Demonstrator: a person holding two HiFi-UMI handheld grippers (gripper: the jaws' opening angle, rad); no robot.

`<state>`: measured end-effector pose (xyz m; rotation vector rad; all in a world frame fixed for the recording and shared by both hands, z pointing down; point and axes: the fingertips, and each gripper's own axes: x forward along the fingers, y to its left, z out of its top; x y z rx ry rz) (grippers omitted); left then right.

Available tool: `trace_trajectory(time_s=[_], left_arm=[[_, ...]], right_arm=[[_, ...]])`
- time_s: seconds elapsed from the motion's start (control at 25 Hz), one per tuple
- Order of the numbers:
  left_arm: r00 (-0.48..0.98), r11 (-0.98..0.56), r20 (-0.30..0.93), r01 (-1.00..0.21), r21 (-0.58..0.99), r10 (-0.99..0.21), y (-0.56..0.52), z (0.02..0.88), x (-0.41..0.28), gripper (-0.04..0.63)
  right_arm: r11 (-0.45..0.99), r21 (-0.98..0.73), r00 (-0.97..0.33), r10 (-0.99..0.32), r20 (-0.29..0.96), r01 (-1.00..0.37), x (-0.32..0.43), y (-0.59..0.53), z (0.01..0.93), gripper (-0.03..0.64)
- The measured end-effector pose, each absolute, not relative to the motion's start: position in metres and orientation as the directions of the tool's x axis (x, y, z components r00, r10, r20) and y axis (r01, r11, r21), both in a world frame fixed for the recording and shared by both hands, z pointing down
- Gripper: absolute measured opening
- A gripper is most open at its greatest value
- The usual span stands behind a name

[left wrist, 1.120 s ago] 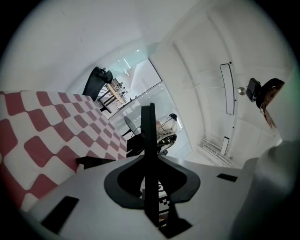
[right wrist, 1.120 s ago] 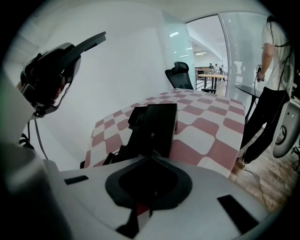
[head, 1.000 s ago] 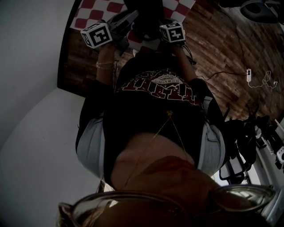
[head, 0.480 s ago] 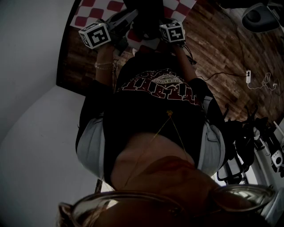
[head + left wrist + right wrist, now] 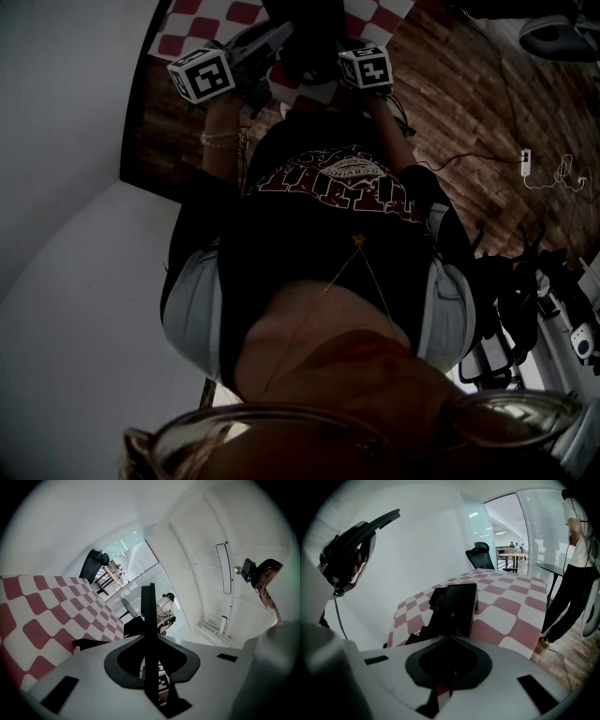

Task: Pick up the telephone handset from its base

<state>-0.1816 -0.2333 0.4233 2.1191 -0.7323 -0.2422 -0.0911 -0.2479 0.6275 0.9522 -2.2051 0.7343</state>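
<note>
So: telephone on the cloth, no handset seen in a grip

The black telephone (image 5: 457, 606) lies on the red-and-white checked cloth (image 5: 511, 611) at the centre of the right gripper view. Its handset cannot be told from the base, as both are one dark mass. The left gripper (image 5: 149, 592) has its jaws pressed together on nothing and points out into the room, away from the cloth. The right gripper (image 5: 342, 75) faces the telephone, but its jaws merge with the black body, so clenched or released I cannot tell. No view shows a lifted handset. The scene fits grippers waiting ahead of a reach as well as a handset laid back on its base
</note>
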Motion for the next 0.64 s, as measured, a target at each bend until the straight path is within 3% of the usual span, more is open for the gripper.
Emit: trace_trajectory(time_s=[0.64], left_arm=[[0.822, -0.454, 0.095, -0.403, 0.795, -0.562, -0.2338, 0.4318, -0.1829, 0.08]], right_arm=[[0.581, -0.248, -0.55, -0.426, 0.719, -0.775, -0.0934, -0.2508, 0.63, 0.018]])
